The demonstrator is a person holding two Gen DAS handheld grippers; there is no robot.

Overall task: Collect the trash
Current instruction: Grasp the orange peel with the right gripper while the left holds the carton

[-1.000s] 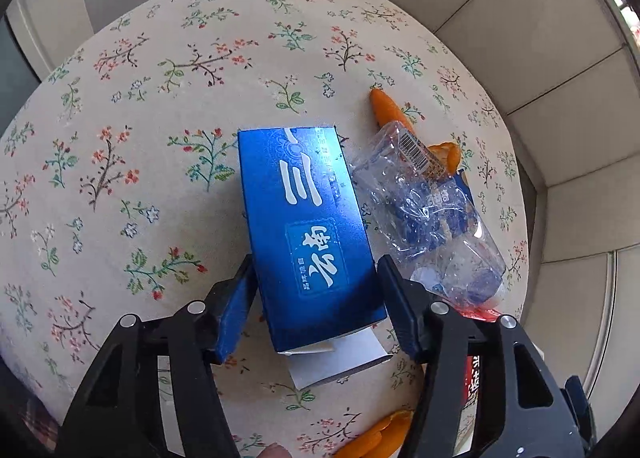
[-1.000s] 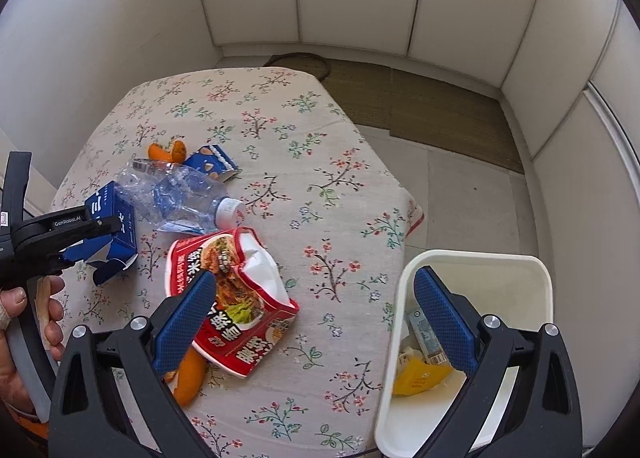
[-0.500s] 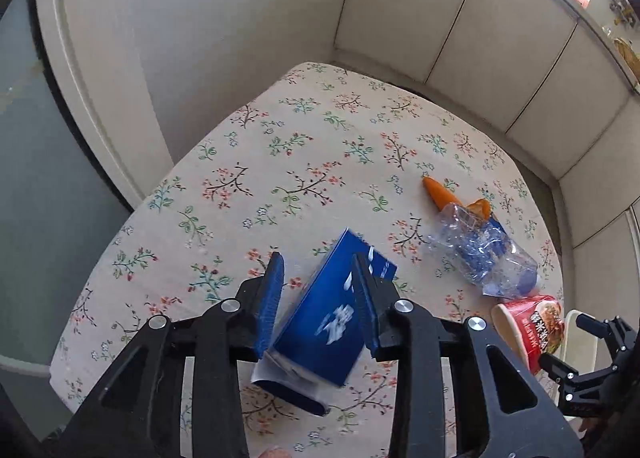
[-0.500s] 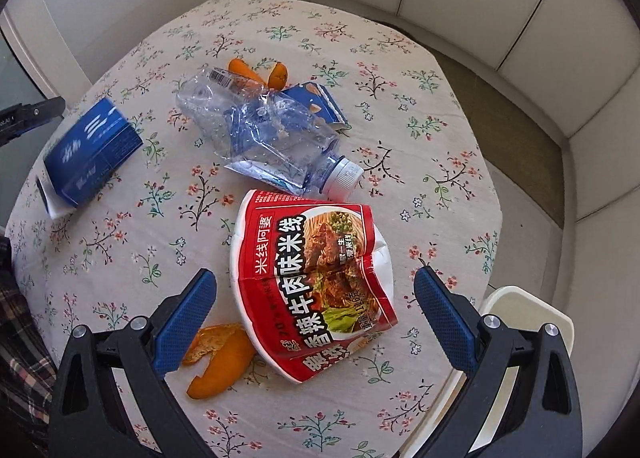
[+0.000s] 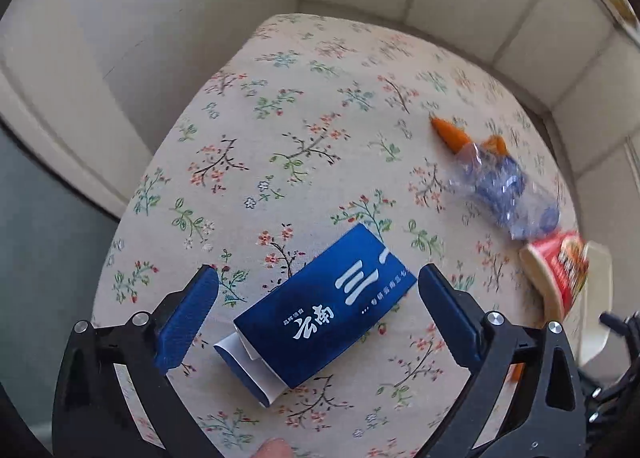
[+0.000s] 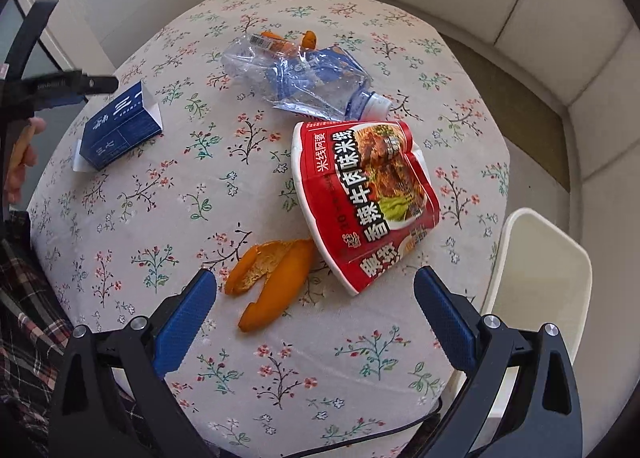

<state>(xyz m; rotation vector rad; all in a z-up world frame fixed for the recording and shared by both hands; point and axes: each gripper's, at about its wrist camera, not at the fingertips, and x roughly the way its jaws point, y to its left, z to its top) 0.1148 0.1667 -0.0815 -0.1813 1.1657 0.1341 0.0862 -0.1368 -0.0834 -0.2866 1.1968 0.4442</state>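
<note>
A blue carton [image 5: 320, 310] lies on the floral table, between the wide-open fingers of my left gripper [image 5: 318, 318], which do not touch it. It also shows in the right wrist view [image 6: 120, 126]. My right gripper [image 6: 316, 318] is open and empty above the near table edge. Ahead of it lie an orange peel [image 6: 272, 278] and a red noodle cup [image 6: 360, 198] on its side. A crushed clear bottle [image 6: 308, 78] lies beyond the cup.
A white bin [image 6: 536, 298] stands off the table's right edge. More orange peel [image 6: 280, 40] and a small blue wrapper [image 6: 340, 58] lie by the bottle. Padded beige walls surround the table. The left gripper [image 6: 60, 86] shows at the right view's left edge.
My left gripper has opened and let go of the blue carton, which now lies flat on the table. My right gripper has moved nearer to the noodle cup and peel.
</note>
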